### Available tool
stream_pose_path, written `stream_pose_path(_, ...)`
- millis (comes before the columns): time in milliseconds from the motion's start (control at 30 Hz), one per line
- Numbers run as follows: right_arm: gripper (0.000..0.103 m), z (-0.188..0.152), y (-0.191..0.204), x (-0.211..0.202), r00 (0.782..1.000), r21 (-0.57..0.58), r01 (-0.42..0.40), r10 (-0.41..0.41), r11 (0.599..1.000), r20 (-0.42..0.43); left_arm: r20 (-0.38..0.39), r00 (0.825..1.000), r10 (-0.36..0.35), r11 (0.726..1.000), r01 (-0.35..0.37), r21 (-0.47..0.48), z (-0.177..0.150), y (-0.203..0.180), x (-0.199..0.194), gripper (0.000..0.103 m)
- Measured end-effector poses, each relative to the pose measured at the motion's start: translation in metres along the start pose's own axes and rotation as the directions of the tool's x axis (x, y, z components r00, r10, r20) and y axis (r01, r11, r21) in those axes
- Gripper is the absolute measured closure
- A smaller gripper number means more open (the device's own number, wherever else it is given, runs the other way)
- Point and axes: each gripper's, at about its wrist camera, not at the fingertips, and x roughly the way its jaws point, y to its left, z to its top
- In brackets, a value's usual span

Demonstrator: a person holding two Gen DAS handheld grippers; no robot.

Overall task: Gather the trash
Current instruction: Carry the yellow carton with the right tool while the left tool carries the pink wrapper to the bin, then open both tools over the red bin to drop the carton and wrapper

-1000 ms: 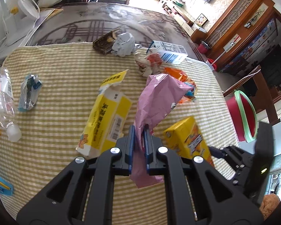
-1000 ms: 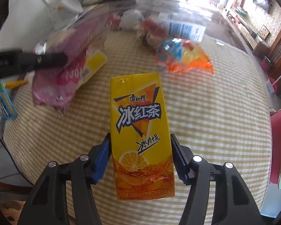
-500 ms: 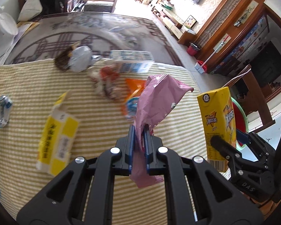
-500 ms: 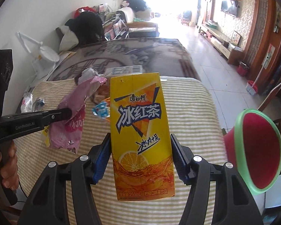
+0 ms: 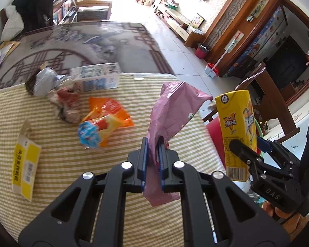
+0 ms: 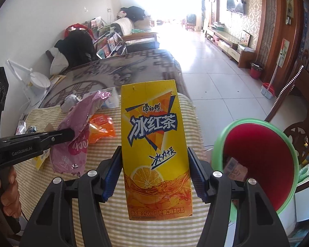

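Note:
My left gripper (image 5: 153, 158) is shut on a crumpled pink snack bag (image 5: 171, 111), held above the right end of the striped table; the same bag (image 6: 76, 135) shows at left in the right wrist view. My right gripper (image 6: 154, 173) is shut on an upright yellow iced-tea carton (image 6: 154, 144), its blue pads pressing both sides. That carton (image 5: 235, 127) hangs past the table's right edge in the left wrist view. A red bin with a green rim (image 6: 263, 156) stands tilted just right of the carton, with some trash inside.
On the striped cloth (image 5: 61, 144) lie an orange wrapper (image 5: 105, 123), a yellow box (image 5: 24, 164), a white-blue carton (image 5: 96, 78) and crumpled wrappers (image 5: 66, 105). A hand (image 6: 6, 191) holds the left gripper's handle. Tiled floor and wooden furniture lie to the right.
Both grippers have swung right with their loads, from over the middle of the table to its right end. The red bin has come into the right wrist view beside the carton.

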Motion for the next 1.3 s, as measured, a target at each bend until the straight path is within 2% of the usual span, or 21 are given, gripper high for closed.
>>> stream_pose_path(233, 0.044, -0.001, -0.058, -0.006, 0.999, 0.075, 0.047, -0.048, 0.996, 0.010, -0.014, 1.000, -0.021, 0.998, 0.022, 0.055, 0.010, -0.045, 0.019, 0.094)
stream_pose_path(633, 0.044, -0.017, -0.146, -0.008, 0.988, 0.201, 0.157, -0.155, 0.967, -0.026, -0.070, 0.994, -0.084, 0.981, 0.095, 0.170, 0.023, -0.123, 0.059, 0.094)
stream_pose_path(833, 0.042, -0.026, -0.175, -0.011, 0.978, 0.254, 0.209, -0.205, 0.944, -0.040, -0.119, 0.987, -0.111, 0.970, 0.133, 0.203, 0.017, -0.151, 0.076, 0.094)
stream_pose_path(1000, 0.035, -0.032, -0.187, -0.028, 0.967, 0.294, 0.245, -0.253, 0.924, -0.011, -0.155, 0.977, -0.148, 0.957, 0.181, 0.226, 0.015, -0.175, 0.090, 0.094)
stream_pose_path(1300, 0.034, -0.045, -0.220, -0.056, 0.943, 0.380, 0.307, -0.333, 0.873, 0.004, -0.199, 0.964, -0.175, 0.933, 0.227, 0.278, 0.017, -0.217, 0.118, 0.094)
